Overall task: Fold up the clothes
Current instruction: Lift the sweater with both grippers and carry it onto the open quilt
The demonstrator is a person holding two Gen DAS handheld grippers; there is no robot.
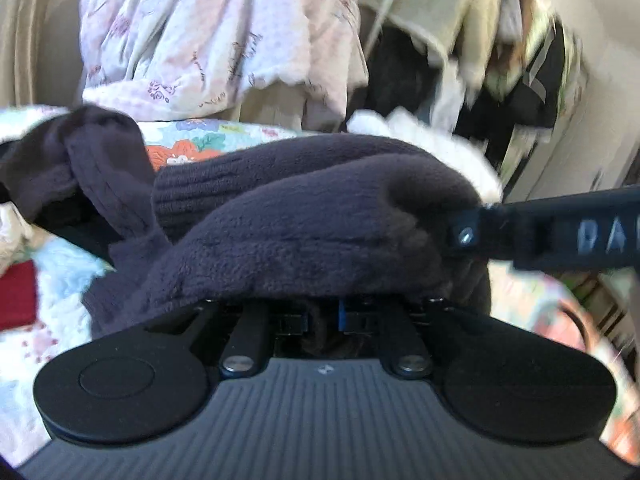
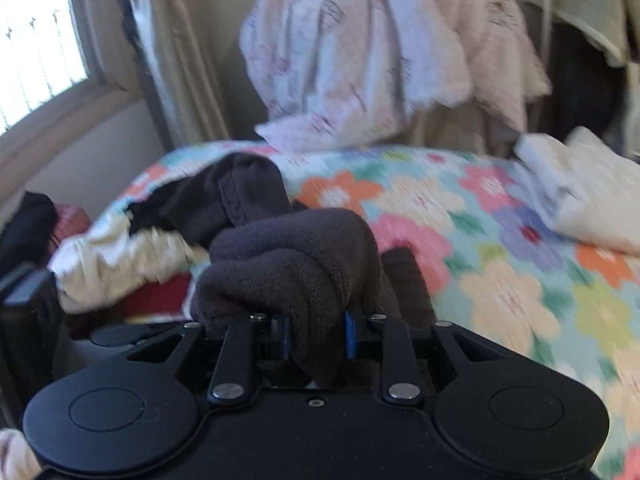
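Fleece garment [image 1: 304,232] hangs bunched above the flowery bed [image 2: 500,280], pinched by both grippers' fingers, left gripper [image 1: 324,312] and right gripper [image 2: 318,332], so it probably needs spreading flat next.

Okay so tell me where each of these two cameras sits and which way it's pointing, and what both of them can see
Left wrist: sits on the left gripper, facing across the flowered quilt toward hanging clothes; its jaws are buried in the dark purple fleece garment, and the right gripper's finger enters from the right.
Right wrist: sits on the right gripper, facing across the quilt toward the window; blue pads pinch the fleece.
Shared: fleece, quilt, pale floral cloth.
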